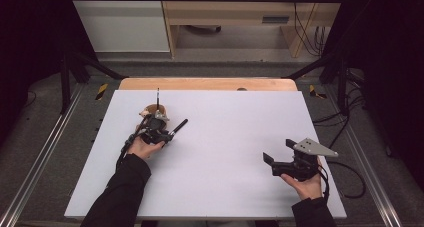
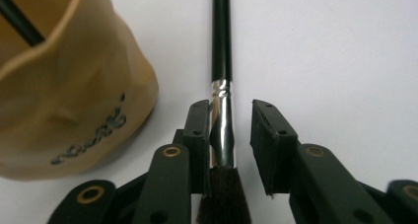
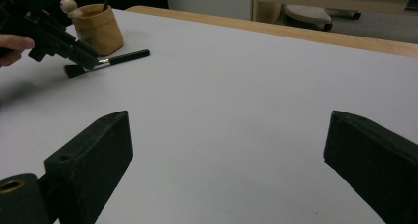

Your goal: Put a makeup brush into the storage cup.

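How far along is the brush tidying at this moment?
Done: one brush stands in the tan cup. In hand: the left gripper straddles the second brush lying on the table, right pad apart. Left: grip, lift, drop it in. The right gripper is open.

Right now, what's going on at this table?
A person is working with a gripper in each hand. The left gripper is down over a black makeup brush lying on the white table, next to a tan holder that has another brush standing in it. Its jaws straddle the brush's silver ferrule; one touches it and the other stands off, so it isn't clamped yet. The right gripper sits open and empty off to the side.
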